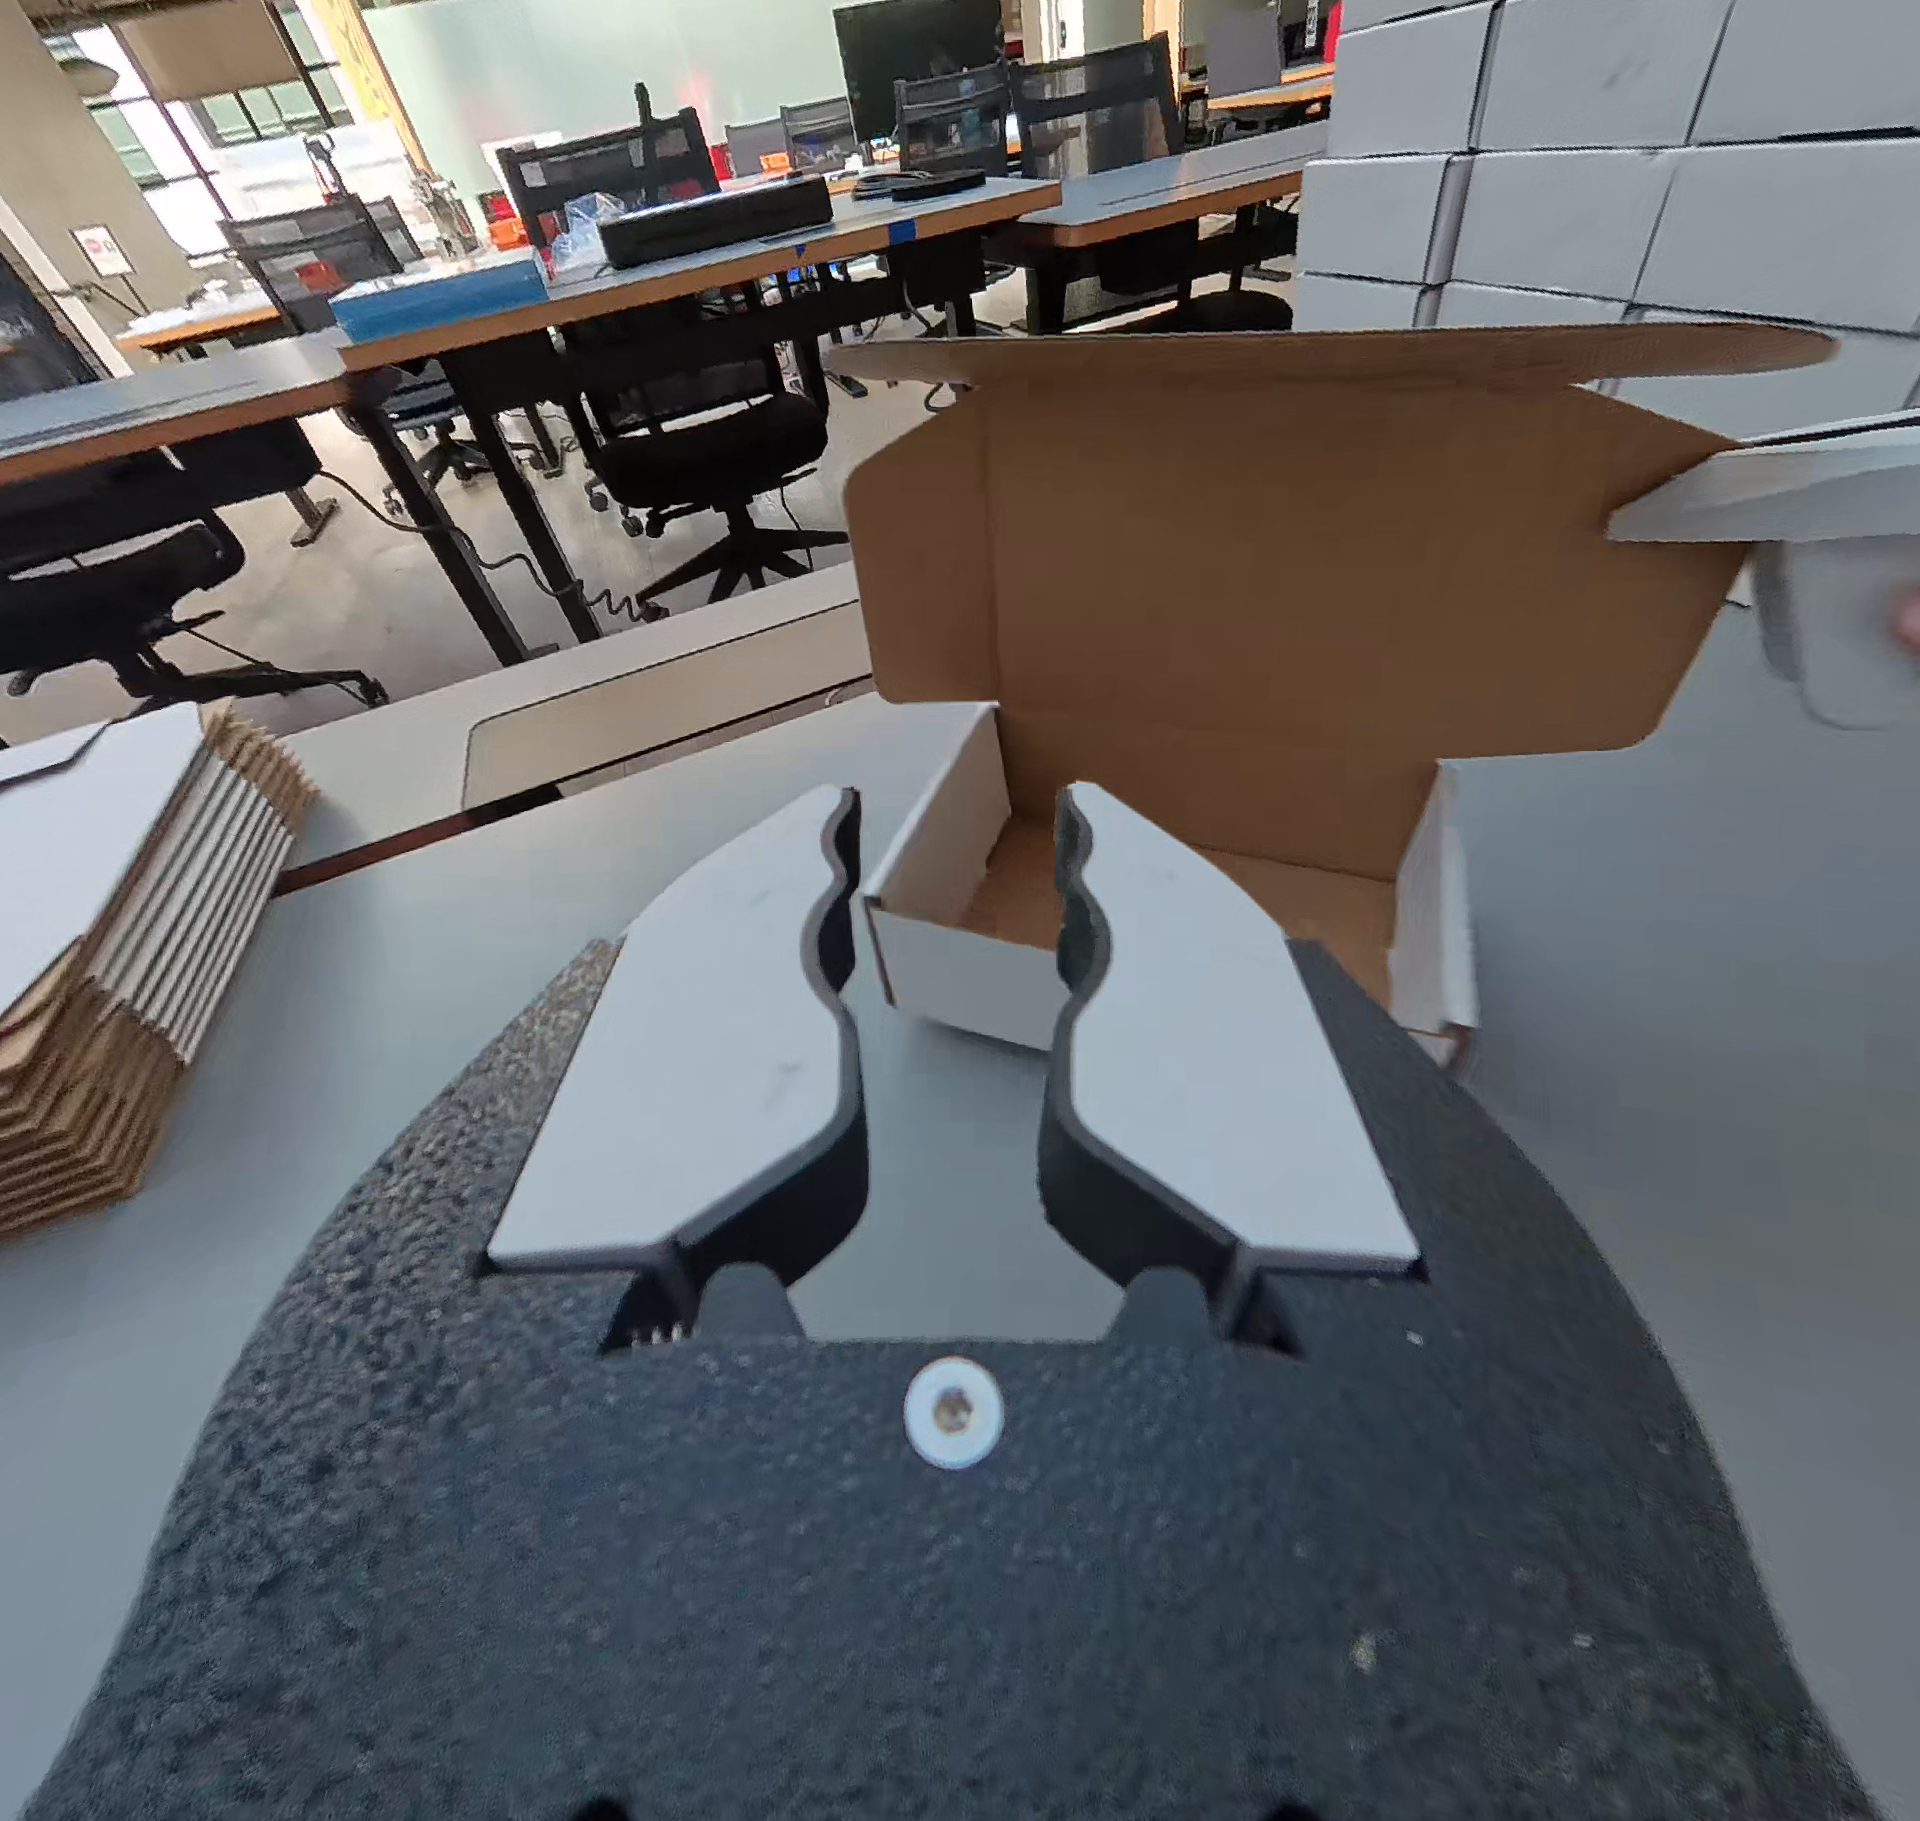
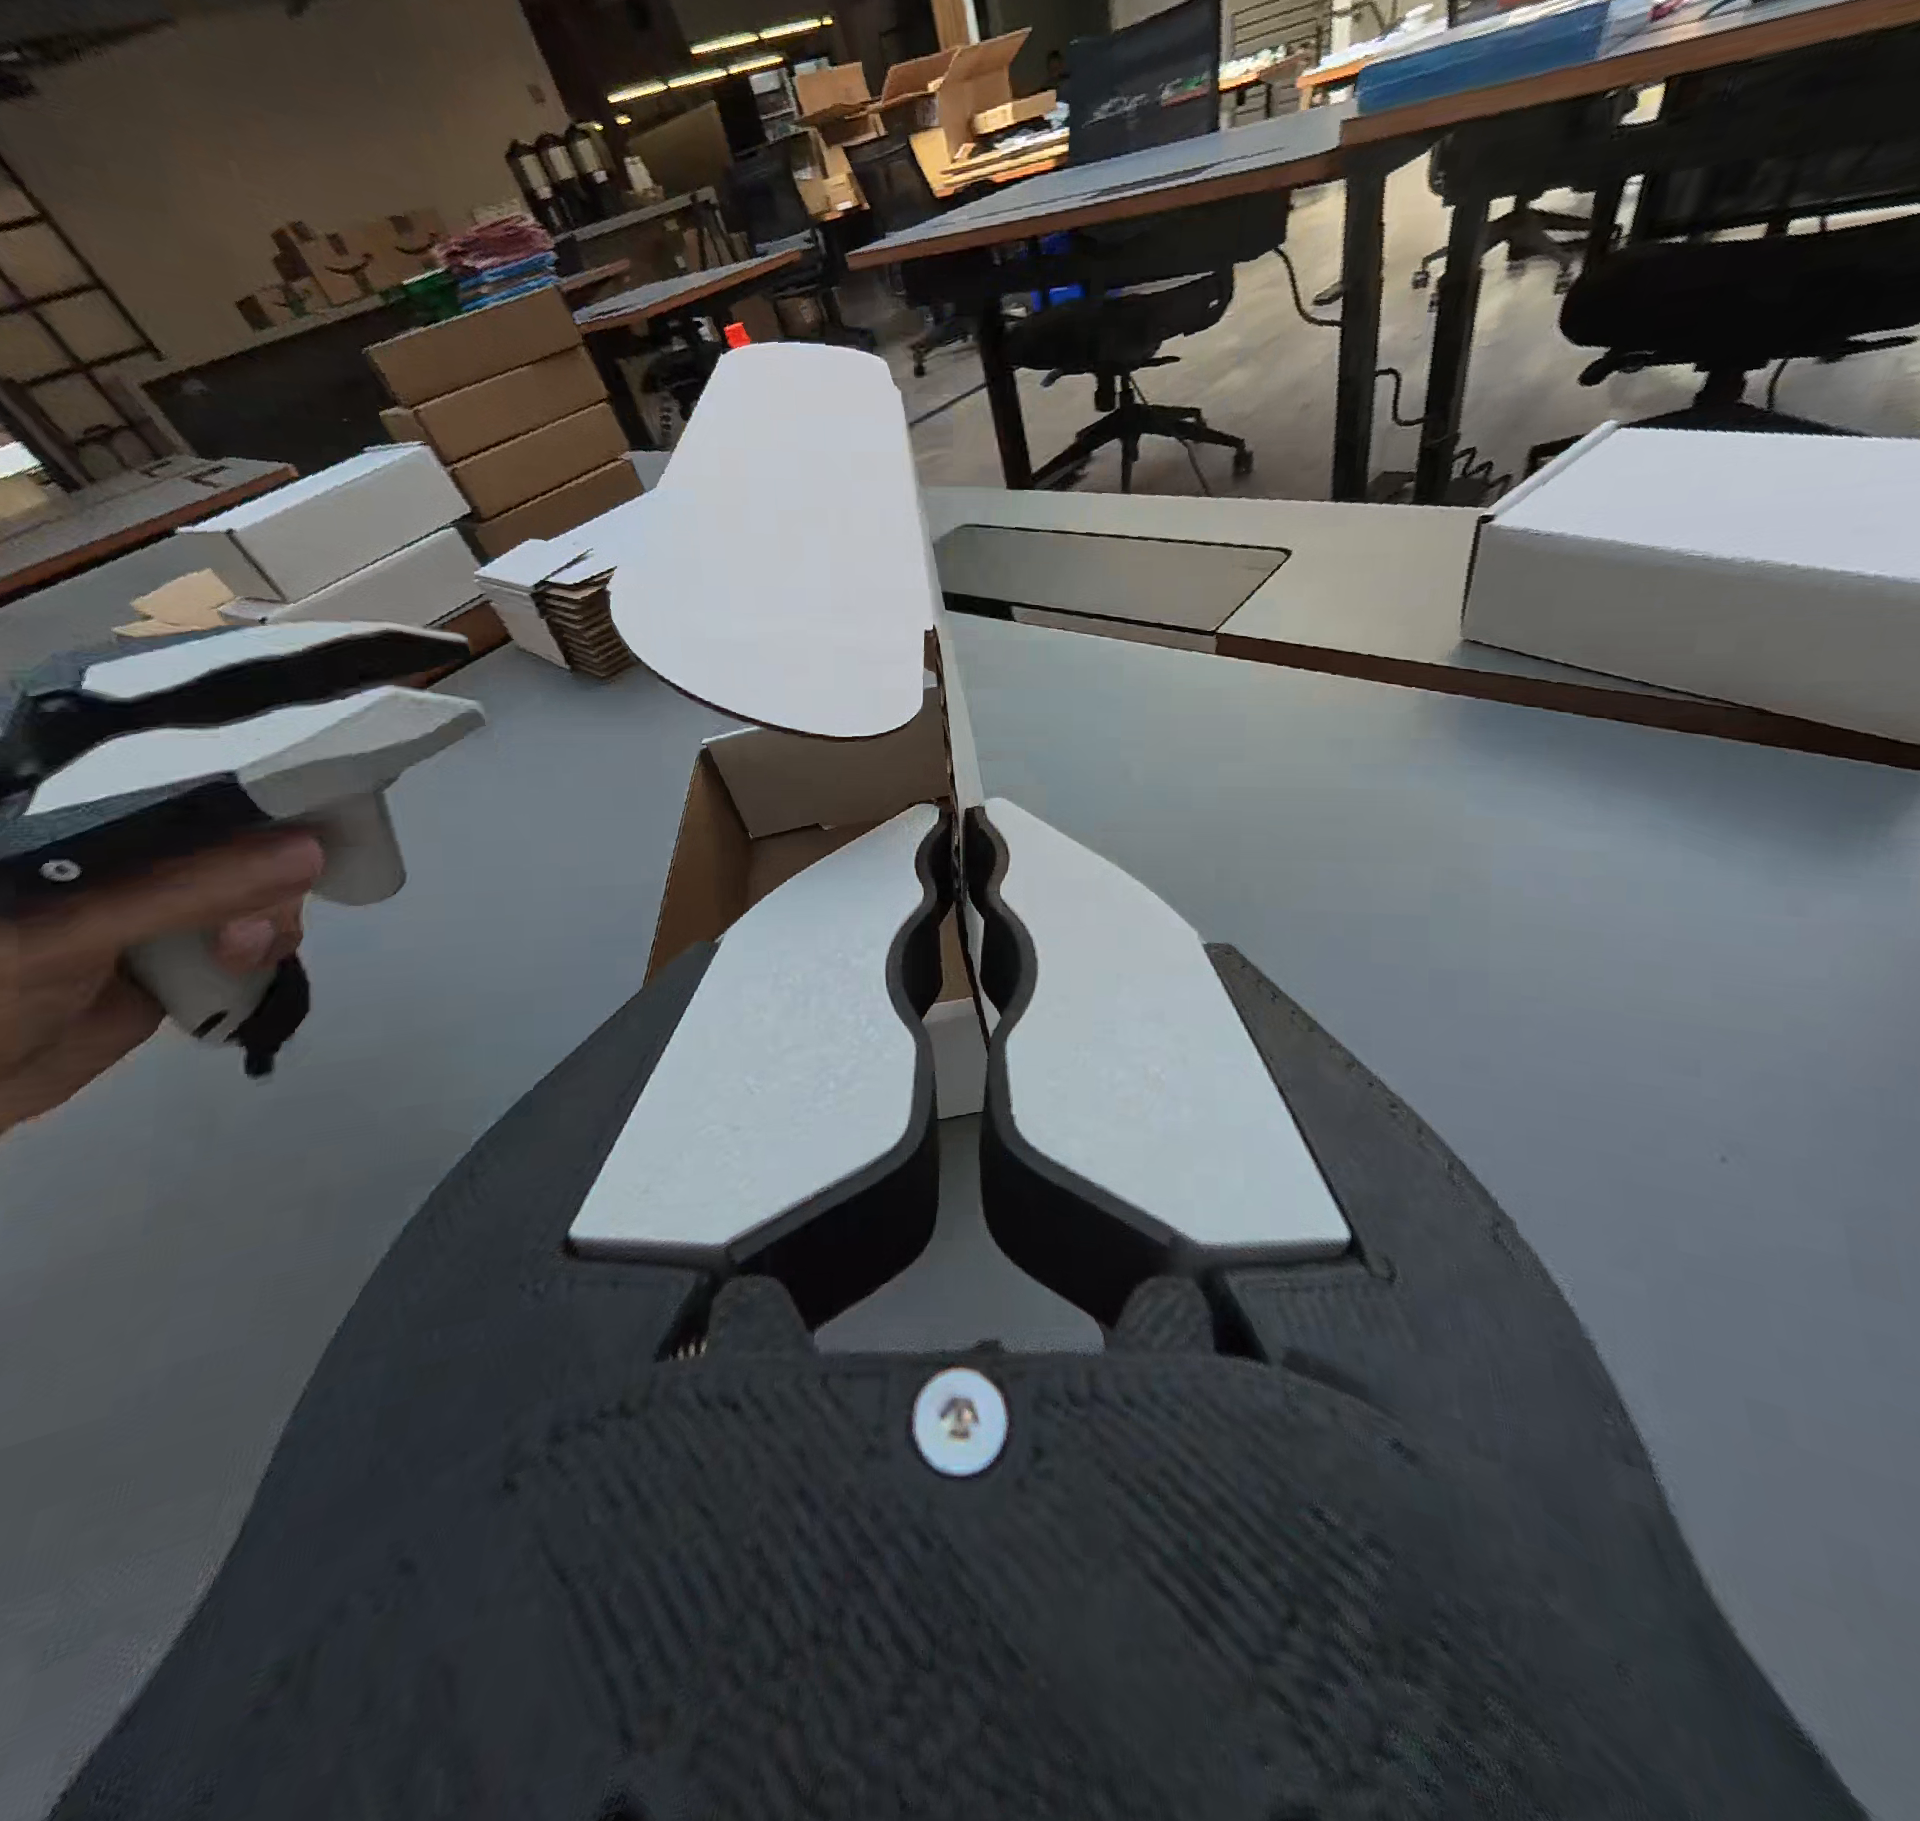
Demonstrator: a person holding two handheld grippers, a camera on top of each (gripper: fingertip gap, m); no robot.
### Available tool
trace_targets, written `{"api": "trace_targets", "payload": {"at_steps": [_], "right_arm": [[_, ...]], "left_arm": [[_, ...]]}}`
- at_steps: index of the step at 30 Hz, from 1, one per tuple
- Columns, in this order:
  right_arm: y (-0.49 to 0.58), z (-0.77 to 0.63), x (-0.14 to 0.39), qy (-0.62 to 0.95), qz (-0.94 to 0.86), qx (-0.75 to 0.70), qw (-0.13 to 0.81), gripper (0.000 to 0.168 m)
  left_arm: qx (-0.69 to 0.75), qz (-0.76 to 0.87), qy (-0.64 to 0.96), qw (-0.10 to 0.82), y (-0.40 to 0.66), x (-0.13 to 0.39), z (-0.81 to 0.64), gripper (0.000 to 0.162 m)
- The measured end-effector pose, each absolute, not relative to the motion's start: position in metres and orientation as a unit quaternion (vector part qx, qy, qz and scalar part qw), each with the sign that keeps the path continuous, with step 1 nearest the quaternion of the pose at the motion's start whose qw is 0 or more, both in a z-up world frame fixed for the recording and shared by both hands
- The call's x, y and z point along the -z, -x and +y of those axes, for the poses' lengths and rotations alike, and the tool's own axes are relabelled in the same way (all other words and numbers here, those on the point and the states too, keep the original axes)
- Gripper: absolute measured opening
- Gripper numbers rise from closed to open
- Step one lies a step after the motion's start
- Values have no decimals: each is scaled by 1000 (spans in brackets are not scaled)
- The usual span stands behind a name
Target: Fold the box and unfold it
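Observation:
A small cardboard box (image 1: 977, 950), white outside and brown inside, stands on the grey table (image 1: 416, 1044) with its lid (image 1: 1299, 576) raised upright. The lid's top flap (image 1: 1351, 358) bends forward. My left gripper (image 1: 956, 836) is open and empty, just in front of the box's near left corner. My right gripper (image 2: 961, 826) is shut on the lid's right side edge and reaches in from the right in the left wrist view (image 1: 1662, 514). In the right wrist view the lid's white flap (image 2: 790, 545) rises above the box, and my left gripper (image 2: 468, 678) hovers at the left in a hand.
A stack of flat box blanks (image 1: 125, 940) lies at the table's left. A wall of white boxes (image 1: 1610, 109) stands at the back right. A folded white box (image 2: 1704, 566), more white boxes (image 2: 332, 535) and brown boxes (image 2: 499, 410) sit along the table's far side. Desks and chairs lie beyond.

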State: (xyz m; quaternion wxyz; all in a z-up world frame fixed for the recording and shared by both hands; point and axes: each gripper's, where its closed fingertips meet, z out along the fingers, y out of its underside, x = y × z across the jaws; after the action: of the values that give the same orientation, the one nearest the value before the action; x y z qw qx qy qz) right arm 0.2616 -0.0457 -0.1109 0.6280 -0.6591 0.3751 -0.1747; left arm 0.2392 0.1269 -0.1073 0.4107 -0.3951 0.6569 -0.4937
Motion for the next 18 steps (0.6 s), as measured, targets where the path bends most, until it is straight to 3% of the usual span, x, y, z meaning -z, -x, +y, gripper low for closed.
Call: {"api": "trace_targets", "payload": {"at_steps": [6,8,10,13,18], "right_arm": [[-234,-45,110,737,224,52,635,2],[-232,-48,110,749,203,41,630,2],[-232,-48,110,757,190,41,624,2],[-234,-51,110,765,189,64,612,2],[-235,-51,109,773,190,100,597,3]], "left_arm": [[556,716,327,268,-267,105,138,58],[573,743,272,215,-259,104,126,48],[583,764,220,168,-243,104,112,22],[563,772,223,194,-246,106,115,4],[553,761,260,217,-252,108,117,2]]}}
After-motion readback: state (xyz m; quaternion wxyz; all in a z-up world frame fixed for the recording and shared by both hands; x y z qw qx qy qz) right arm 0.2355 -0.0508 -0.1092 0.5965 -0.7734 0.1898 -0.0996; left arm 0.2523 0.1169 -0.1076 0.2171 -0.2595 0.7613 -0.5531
